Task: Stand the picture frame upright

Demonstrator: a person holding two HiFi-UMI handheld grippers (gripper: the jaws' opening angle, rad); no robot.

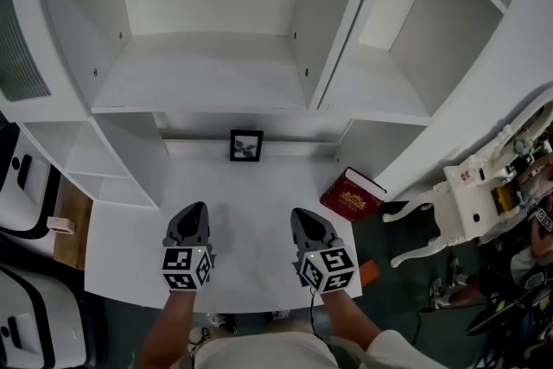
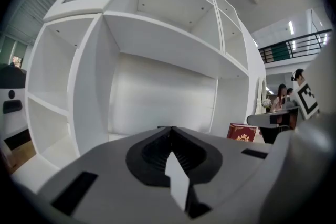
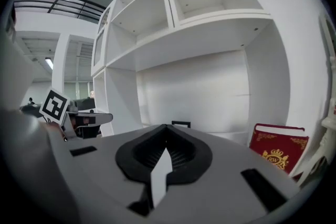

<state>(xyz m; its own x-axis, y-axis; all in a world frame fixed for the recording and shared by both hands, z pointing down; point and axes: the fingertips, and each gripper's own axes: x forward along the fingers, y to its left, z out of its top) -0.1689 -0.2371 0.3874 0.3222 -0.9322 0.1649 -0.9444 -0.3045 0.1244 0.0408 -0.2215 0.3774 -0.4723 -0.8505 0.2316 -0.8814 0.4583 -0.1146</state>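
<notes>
A small black picture frame [image 1: 246,145] stands upright against the back wall of the white desk [image 1: 259,186], under the shelf. My left gripper [image 1: 195,209] is over the desk's front left, shut and empty, well short of the frame. My right gripper [image 1: 301,214] is level with it at the front right, also shut with nothing in it. In the right gripper view only the frame's top edge [image 3: 181,124] shows above the closed jaws [image 3: 167,127]. The left gripper view shows its jaws [image 2: 169,128] together; the frame is almost hidden behind them.
A red book [image 1: 352,194] leans at the desk's right corner, also seen in the red book [image 3: 277,152] on the right and the red book [image 2: 242,133] past the left jaws. White shelves [image 1: 207,22] rise above. An ornate white table [image 1: 467,203] stands to the right.
</notes>
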